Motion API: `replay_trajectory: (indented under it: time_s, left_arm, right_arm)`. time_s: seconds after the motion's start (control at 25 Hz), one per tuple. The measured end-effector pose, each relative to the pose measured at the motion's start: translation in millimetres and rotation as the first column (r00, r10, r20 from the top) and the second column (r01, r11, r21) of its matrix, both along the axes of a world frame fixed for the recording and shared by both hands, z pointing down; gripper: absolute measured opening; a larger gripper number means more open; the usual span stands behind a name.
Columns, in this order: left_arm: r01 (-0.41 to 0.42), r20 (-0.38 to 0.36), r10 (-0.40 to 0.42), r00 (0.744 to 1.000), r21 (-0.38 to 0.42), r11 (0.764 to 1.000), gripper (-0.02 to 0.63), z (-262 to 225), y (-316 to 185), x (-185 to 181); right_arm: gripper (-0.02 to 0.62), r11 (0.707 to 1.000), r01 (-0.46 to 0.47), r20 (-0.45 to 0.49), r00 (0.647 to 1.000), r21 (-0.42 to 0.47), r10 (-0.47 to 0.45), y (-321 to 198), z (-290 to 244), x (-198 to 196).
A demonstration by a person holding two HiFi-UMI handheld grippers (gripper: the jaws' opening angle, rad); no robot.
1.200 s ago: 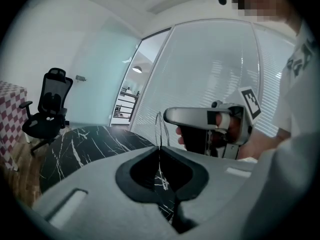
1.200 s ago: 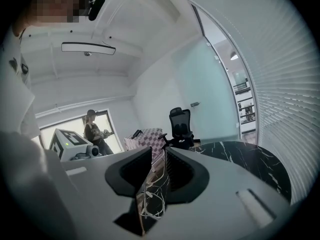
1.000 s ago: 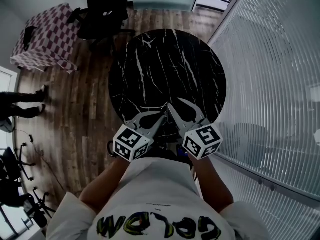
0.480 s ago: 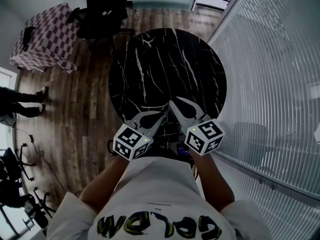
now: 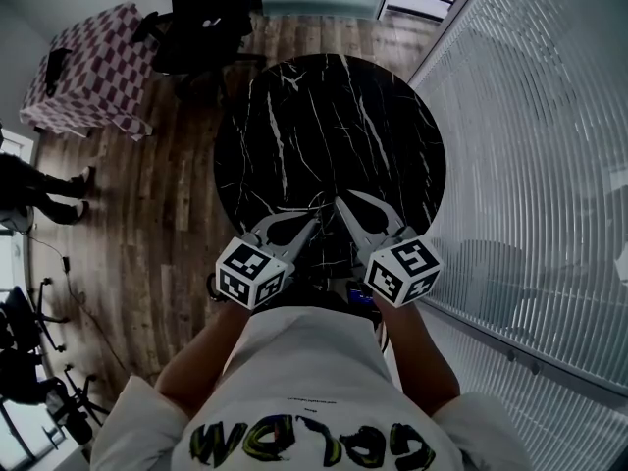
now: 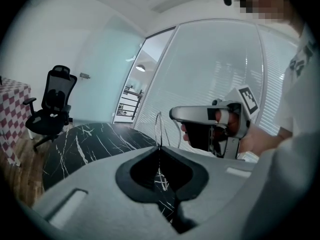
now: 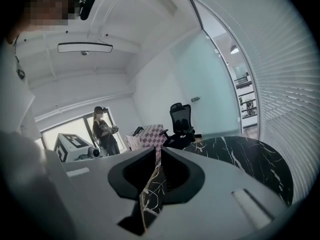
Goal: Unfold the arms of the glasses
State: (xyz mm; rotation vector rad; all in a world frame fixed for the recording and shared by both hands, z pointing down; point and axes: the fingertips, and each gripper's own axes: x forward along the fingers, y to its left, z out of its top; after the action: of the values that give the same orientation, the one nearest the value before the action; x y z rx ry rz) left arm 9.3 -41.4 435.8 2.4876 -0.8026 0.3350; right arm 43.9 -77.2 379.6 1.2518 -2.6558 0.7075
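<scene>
The glasses (image 6: 156,129) are a thin wire frame that rises from the tips of my left gripper (image 6: 159,151), which is shut on it. In the head view both grippers hover over the near edge of the black marble table (image 5: 334,126). There the left gripper (image 5: 316,222) and right gripper (image 5: 340,201) nearly meet at their tips, and the wire is too fine to make out. My right gripper (image 7: 159,154) has its jaws drawn in to a narrow slit, with a fine pale wire, apparently a glasses arm, running through it. From the left gripper view, the right gripper (image 6: 174,114) reaches in beside the frame.
A black office chair (image 5: 201,27) and a table under a checked cloth (image 5: 93,72) stand on the wooden floor beyond the marble table. A person (image 7: 104,131) stands at the far left. A glass wall with blinds (image 5: 530,165) curves close along the right.
The right gripper's jaws have narrowed from wide apart to a thin slit. The left gripper has drifted slightly left; the right hand has stayed put.
</scene>
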Motion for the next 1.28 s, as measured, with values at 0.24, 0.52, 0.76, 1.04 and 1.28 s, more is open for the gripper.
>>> replay_trajectory:
  time_s: [0.24, 0.52, 0.76, 1.04, 1.28]
  left_arm:
    - [0.044, -0.001, -0.044, 0.999, -0.008, 0.999, 0.006, 1.3, -10.8, -13.3]
    - [0.105, -0.011, -0.105, 0.994, -0.025, 0.994, 0.006, 2.8, -24.6, -27.5]
    - [0.151, -0.016, -0.151, 0.988, -0.027, 0.988, 0.006, 4.0, -34.0, -35.1]
    - [0.192, -0.024, -0.193, 0.981, -0.035, 0.981, 0.006, 0.9, -44.4, -45.6]
    - [0.215, -0.045, -0.217, 0.975, -0.05, 0.975, 0.006, -3.7, -51.2, -53.1]
  right_arm:
    - [0.035, 1.0, -0.005, -0.016, 1.0, -0.001, 0.005, 1.9, 1.2, 4.7]
    - [0.034, 1.0, -0.012, -0.029, 1.0, -0.014, 0.012, 6.7, 7.0, 12.3]
    - [0.034, 1.0, -0.019, -0.048, 0.999, -0.021, 0.018, 11.4, 15.3, 19.7]
    - [0.035, 0.999, -0.019, -0.071, 0.997, -0.044, 0.016, 19.8, 24.1, 24.2]
    - [0.035, 0.998, -0.018, -0.084, 0.996, -0.061, 0.013, 25.1, 31.1, 27.1]
